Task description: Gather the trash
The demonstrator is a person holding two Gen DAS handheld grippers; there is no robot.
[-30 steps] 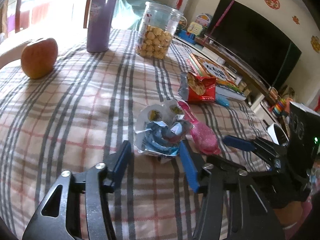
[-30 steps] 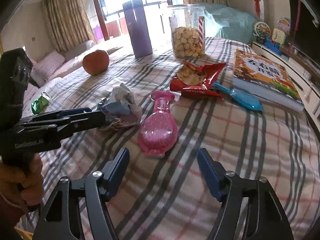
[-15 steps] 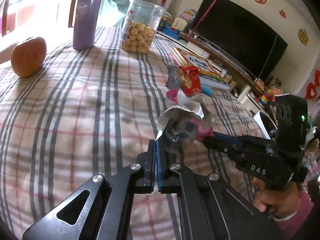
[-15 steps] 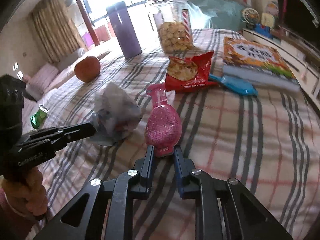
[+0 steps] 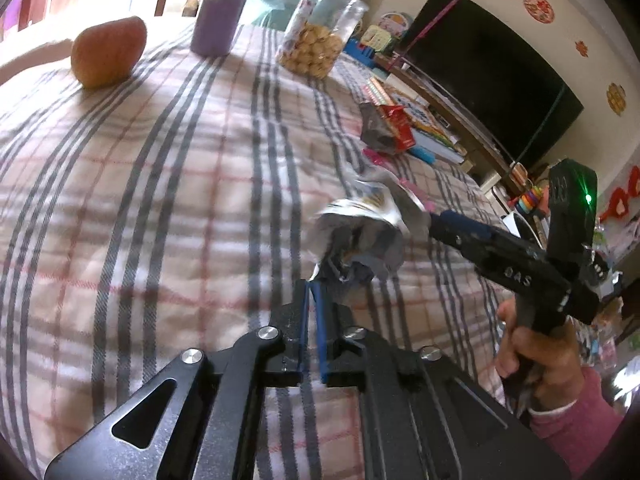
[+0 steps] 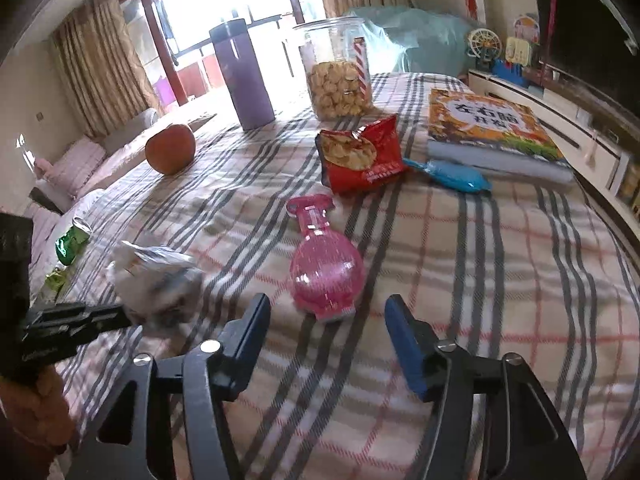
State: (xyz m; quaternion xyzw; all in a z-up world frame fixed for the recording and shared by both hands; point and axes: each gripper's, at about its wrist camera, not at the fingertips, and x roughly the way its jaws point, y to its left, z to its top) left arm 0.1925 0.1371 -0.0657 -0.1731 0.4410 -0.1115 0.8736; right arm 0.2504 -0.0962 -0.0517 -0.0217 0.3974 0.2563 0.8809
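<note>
The left wrist view is showing us the left gripper (image 5: 314,292) with its 2 blue-padded fingers nearly pressed together, pinching the lower edge of a crumpled silver-and-blue foil wrapper (image 5: 362,236). Its jaws have just been opening slightly, yet the wrapper is sitting between the pads and we are seeing it lifted off the pink-and-grey plaid tablecloth (image 5: 160,184). The wrapper is blurred, so we cannot tell its print.

In the right wrist view we are looking at the right gripper (image 6: 326,320) with its jaws spread; they have just been opening. Nothing is between the pads. Just ahead of them a pink translucent flask-shaped plastic package (image 6: 322,268) is lying flat on the cloth, neck pointing away.

Beyond it a torn red crisp bag (image 6: 362,156) is lying open beside a blue plastic scoop-shaped thing (image 6: 452,174) and a thick orange-covered book (image 6: 488,128). Farther back we are seeing a clear plastic jar of biscuits (image 6: 338,76), a tall purple flask (image 6: 244,76) and an orange-red apple (image 6: 170,154), all standing well apart.
</note>
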